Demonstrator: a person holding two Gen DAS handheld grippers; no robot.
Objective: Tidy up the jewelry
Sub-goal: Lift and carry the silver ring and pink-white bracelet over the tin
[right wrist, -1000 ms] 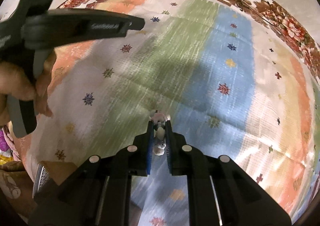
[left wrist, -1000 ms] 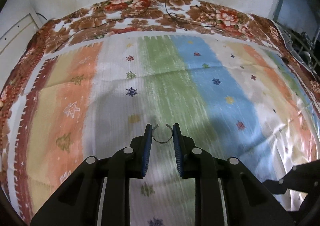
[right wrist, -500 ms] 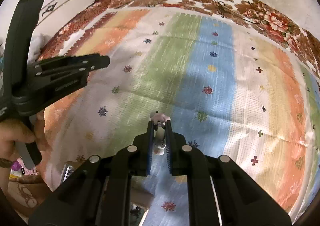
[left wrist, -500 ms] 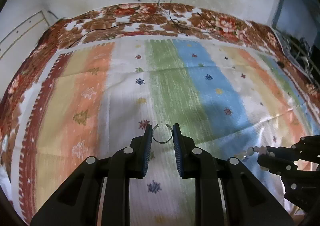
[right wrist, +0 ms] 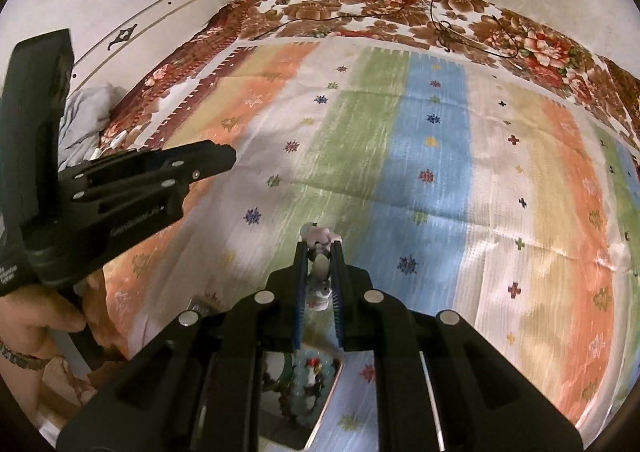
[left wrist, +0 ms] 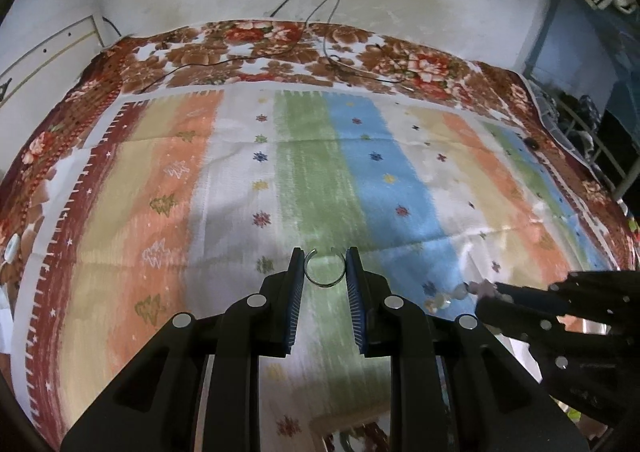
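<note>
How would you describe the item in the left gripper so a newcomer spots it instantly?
Above the striped bedspread, find the left gripper. Between its blue-padded jaws sits a thin metal ring with a gap on its far side, unlike the pale beaded piece held by the right gripper.

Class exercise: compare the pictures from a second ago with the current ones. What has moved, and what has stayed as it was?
Both tongs have lifted away from the striped cloth, which now looks farther off with more wall showing. Unchanged: the left tongs still grip the open ring, and the right tongs still grip the beaded piece.
</note>
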